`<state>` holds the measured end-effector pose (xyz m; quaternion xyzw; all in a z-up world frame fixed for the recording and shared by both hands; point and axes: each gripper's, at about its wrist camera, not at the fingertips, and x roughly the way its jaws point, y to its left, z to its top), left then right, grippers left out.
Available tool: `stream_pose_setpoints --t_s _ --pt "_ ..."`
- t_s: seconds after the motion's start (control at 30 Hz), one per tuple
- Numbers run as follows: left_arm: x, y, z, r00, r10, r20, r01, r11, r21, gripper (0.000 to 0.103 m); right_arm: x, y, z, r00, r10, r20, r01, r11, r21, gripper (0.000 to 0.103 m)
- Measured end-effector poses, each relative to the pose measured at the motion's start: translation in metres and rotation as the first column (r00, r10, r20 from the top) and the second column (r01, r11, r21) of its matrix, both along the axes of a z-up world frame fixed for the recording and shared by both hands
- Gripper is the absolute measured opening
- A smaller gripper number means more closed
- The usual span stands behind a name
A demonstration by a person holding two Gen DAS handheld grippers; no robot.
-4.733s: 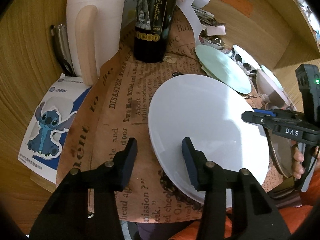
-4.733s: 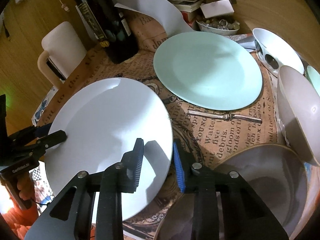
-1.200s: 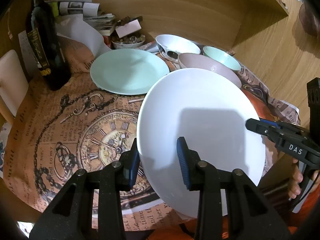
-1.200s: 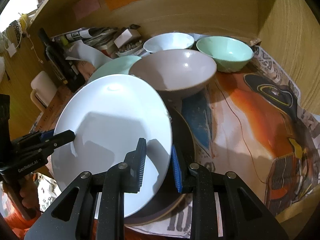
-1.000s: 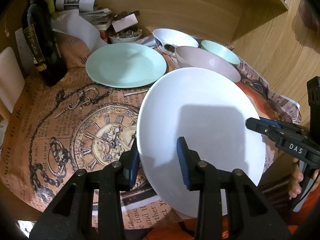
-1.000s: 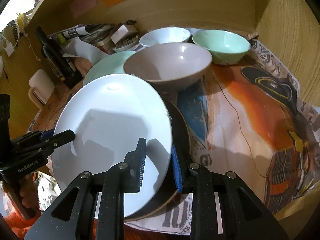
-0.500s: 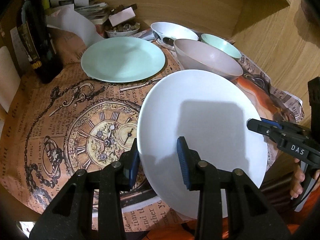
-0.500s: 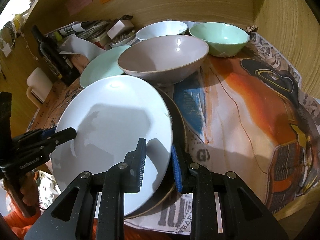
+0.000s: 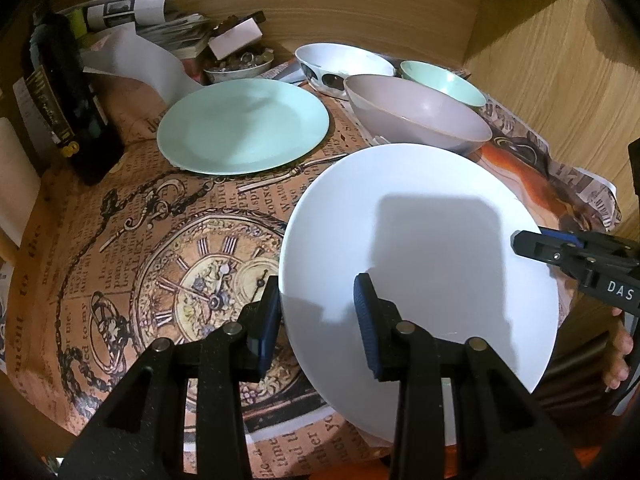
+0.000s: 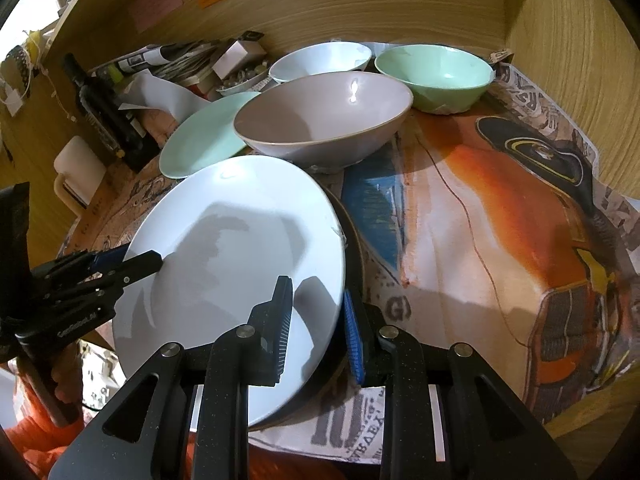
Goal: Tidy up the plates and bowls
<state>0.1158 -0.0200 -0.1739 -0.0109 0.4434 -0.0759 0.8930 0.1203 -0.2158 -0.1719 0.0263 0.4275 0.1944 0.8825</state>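
Both grippers are clamped on the rim of one white plate (image 9: 420,264): the left gripper (image 9: 316,316) grasps its near-left edge, and the right gripper (image 10: 316,320) grasps the opposite edge. The plate sits tilted over a dark plate (image 10: 354,240), whose rim shows just past the white plate's right edge in the right wrist view. Whether the white plate already rests on the dark one or hangs just above it I cannot tell.

Taking the white plate as the landmark: a pale green plate (image 9: 244,128) lies flat on the surface (image 9: 120,240) beyond it to the left, well apart and not yet stacked. A large grey-pink bowl (image 10: 324,120) stands just behind the white plate, close to its far rim. Behind that bowl are a white bowl (image 10: 320,60) and a green bowl (image 10: 434,72), side by side and each standing alone.

As I judge it, the job is at an early stage. Stacking white on dark is about to be finished or has just been finished; the green plate is left to join the pile, and none of the three bowls is nested.
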Motion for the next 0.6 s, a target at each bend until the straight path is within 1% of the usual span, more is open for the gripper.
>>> stream_pose_setpoints --t_s 0.37,0.43,0.5,0.6 --pt "0.0036 -0.0062 -0.0026 1.000 -0.014 0.008 0.014 1.000 0.011 0.036 -0.0030 -0.0020 0.0014 1.000 -0.013 0.016 0.014 1.000 -0.008 0.023" --pt "0.0038 -0.0067 -0.0033 1.000 -0.015 0.011 0.015 1.000 0.011 0.036 -0.0038 -0.0012 0.0023 0.999 -0.022 0.030 0.023 0.999 -0.027 0.023" --pt "0.0049 -0.0083 -0.0055 1.000 -0.024 0.002 0.024 1.000 0.009 0.037 -0.0064 0.0006 0.0042 0.996 -0.036 0.078 0.043 0.996 -0.082 0.025" --pt "0.0045 -0.0109 -0.0052 0.999 -0.024 0.023 0.023 0.999 0.026 0.037 -0.0067 0.0035 0.0043 0.996 -0.023 0.091 0.033 0.994 -0.102 0.025"
